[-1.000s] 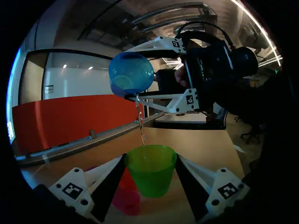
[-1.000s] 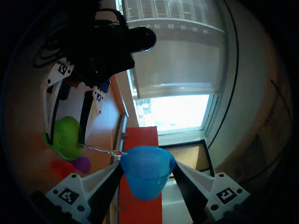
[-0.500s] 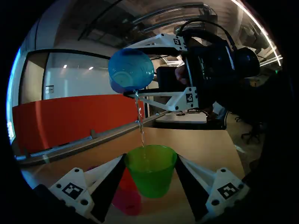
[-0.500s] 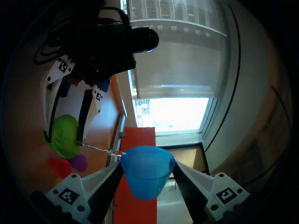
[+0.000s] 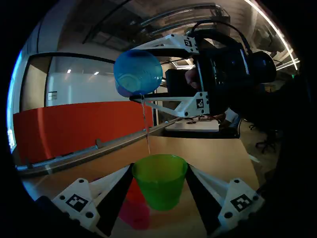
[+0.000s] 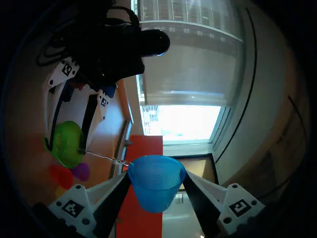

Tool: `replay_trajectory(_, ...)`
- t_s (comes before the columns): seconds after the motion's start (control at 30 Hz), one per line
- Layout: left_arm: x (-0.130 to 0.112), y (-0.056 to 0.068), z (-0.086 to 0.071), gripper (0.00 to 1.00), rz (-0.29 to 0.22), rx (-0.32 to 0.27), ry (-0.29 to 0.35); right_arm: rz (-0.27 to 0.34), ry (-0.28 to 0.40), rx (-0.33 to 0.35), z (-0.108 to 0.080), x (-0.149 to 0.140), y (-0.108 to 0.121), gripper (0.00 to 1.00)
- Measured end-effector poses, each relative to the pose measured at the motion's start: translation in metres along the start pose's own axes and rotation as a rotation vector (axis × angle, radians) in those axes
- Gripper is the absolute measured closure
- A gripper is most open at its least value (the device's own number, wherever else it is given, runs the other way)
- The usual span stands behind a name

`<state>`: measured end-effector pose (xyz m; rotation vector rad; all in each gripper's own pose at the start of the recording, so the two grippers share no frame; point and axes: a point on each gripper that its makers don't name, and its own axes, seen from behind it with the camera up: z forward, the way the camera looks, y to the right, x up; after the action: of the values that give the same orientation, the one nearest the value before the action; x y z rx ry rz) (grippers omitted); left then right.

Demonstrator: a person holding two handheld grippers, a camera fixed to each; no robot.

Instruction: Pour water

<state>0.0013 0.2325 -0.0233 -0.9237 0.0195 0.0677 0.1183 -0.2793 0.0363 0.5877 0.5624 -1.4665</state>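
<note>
One thin stream [image 5: 146, 127] fell from the tilted blue cup [image 6: 155, 192], clamped in the right gripper [image 6: 156, 180], into the upright green cup [image 5: 159, 186] clamped in the left gripper [image 5: 158, 171] above the worktop [image 5: 214, 150]; holding lip over rim and tilting slowly should prevent spills.

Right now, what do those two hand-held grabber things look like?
The left gripper and right gripper match: two white plastic fingers with black inner pads, each carrying a black-and-white square marker. Behind the right one's fingers sits a bulky black body with a round camera and looping black cables.
</note>
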Motion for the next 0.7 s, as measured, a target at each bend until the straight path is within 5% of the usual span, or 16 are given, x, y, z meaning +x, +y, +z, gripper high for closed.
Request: replay_trajectory(0.7, 0.0035, -0.0022, 0.0015, 0.1, 0.0, 0.008, 0.008, -0.05, 0.011, -0.005, 0.0005, 0.005, 0.0049, 0.09)
